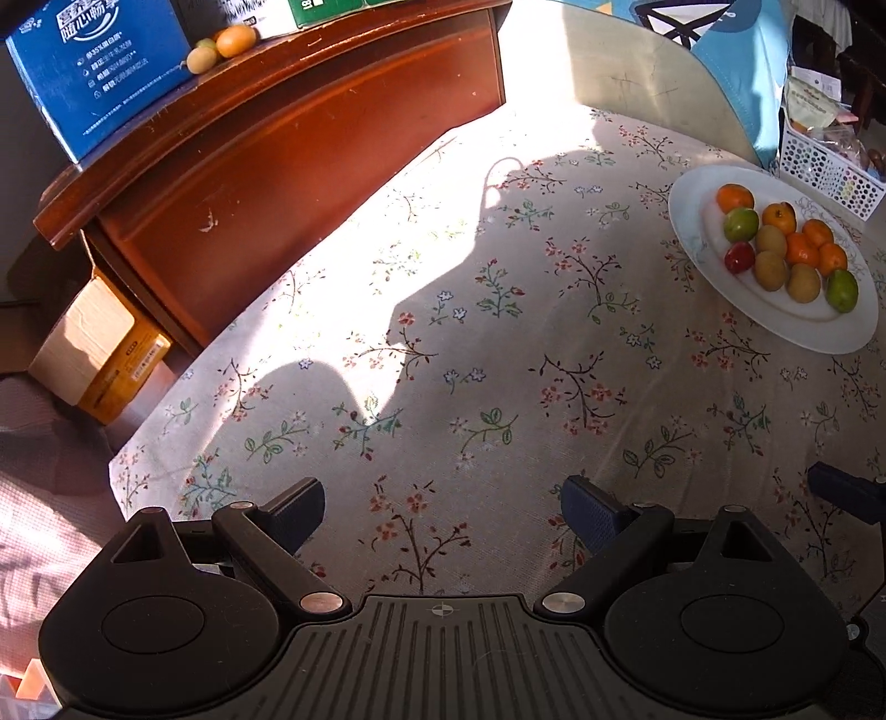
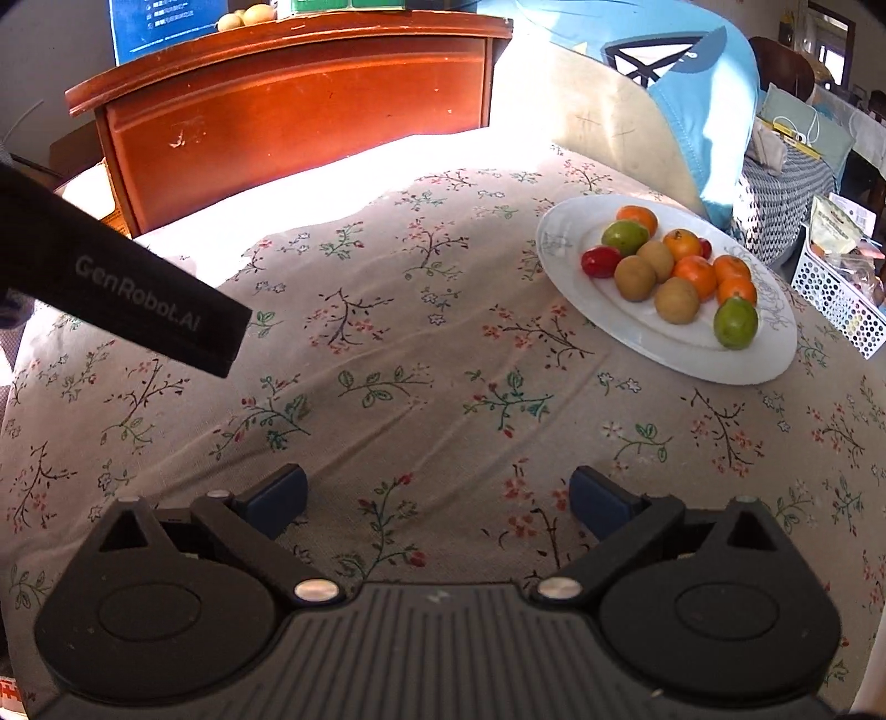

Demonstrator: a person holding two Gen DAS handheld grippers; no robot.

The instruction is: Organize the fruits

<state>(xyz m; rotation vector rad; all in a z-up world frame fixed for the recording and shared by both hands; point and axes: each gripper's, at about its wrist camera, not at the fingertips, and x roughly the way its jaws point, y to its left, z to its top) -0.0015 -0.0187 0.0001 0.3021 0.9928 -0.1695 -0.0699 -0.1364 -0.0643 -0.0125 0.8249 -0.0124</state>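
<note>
Sunlit across its far side, the table (image 2: 387,343) wears a pale cloth printed with small flowers and twigs, and everything else can be placed from the white oval plate (image 2: 559,238) that sits on it toward the far right. Behind and well to the left of the plate stands a reddish wooden cabinet (image 2: 299,105), with a blue printed box (image 1: 99,72) and a few yellowish fruits (image 1: 221,47) on its top. Directly behind the plate leans a light blue fabric item (image 2: 703,94), and just to the plate's right is a white perforated basket (image 2: 836,299) holding packets. On the plate the fruits are bunched together and touching: orange citrus (image 2: 695,274) toward the back and right, brown kiwis (image 2: 675,299) in the middle, two green fruits (image 2: 735,324) at opposite ends of the heap, and a red one (image 2: 601,260) at the left edge nearest the cabinet. Well in front of the plate, over bare cloth, the right gripper (image 2: 437,493) hangs with its blue-padded jaws spread wide and nothing between them. The left gripper (image 1: 443,504) sits farther left of the plate, likewise over bare cloth, its jaws wide apart and empty; in the right wrist view its black body reaches in from the left edge, well clear of the plate. Neither tool touches any fruit.
</note>
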